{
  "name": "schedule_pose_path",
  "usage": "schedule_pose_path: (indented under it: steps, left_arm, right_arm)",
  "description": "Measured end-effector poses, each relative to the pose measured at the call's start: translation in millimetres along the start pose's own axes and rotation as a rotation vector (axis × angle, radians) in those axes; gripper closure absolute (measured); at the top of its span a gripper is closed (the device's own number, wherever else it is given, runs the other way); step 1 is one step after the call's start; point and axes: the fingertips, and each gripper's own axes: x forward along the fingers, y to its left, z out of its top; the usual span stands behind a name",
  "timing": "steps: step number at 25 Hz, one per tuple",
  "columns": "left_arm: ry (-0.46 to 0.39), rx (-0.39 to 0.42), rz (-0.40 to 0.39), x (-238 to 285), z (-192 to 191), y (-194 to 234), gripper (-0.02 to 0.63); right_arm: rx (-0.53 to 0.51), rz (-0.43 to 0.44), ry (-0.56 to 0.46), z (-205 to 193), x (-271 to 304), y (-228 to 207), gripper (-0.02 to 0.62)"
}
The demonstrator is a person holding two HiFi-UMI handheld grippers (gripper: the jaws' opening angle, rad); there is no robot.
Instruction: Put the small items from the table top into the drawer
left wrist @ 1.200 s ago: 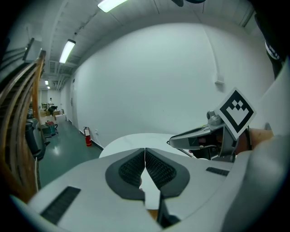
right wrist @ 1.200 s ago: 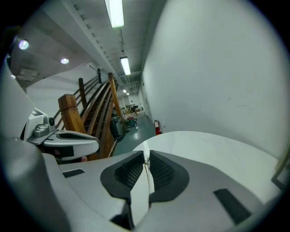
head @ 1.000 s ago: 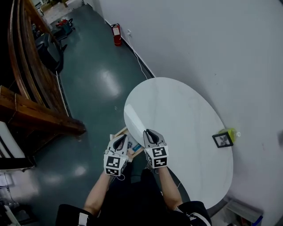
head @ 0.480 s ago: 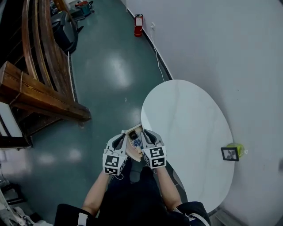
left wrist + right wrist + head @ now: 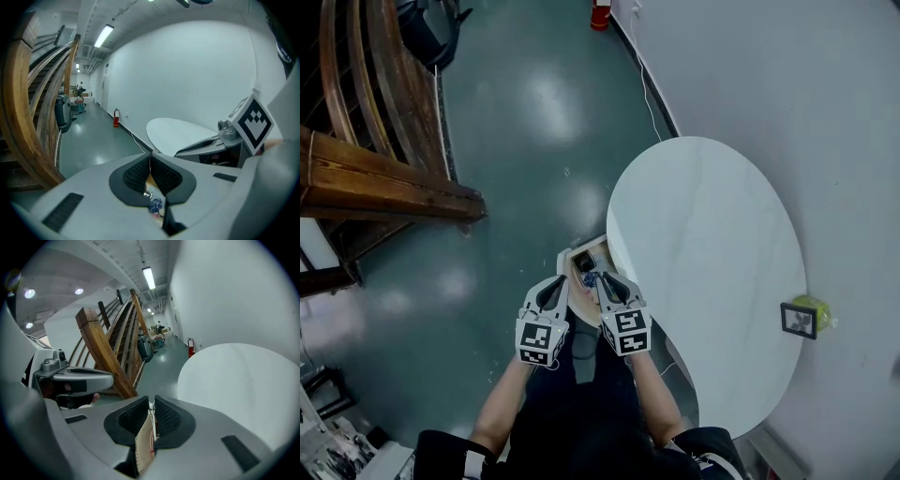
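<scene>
The pale wooden drawer (image 5: 565,261) stands pulled out at the left rim of the white oval worktop (image 5: 712,253), just below the frame's middle. A small blue item (image 5: 592,278) and a dark one (image 5: 581,263) lie inside. Just beneath it in the picture, the left tool (image 5: 556,285) and right tool (image 5: 607,281) hover at its near end, each with jaws pressed together and holding nothing. A black-framed square card (image 5: 798,320) sits at the worktop's right edge.

The drawer (image 5: 566,261) sits partly hidden under the table's (image 5: 712,244) left edge; its contents are too small to identify.
</scene>
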Motion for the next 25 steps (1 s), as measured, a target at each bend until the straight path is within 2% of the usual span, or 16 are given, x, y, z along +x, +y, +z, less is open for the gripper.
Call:
schedule_pose_path:
  steps: [11,17,25]
  left_arm:
    - [0.091,-0.063,-0.019,31,-72,4,0.586]
    - [0.103,-0.077,-0.017,31,-84,7,0.586]
    - [0.095,-0.074,-0.008,25,-77,13,0.586]
  right_arm:
    - [0.062,0.015,0.114,-78,34,-8,0.534]
    - [0.054,0.022,0.137,-89,46,-6,0.534]
    - [0.013,0.035,0.175,-96,81,-2,0.534]
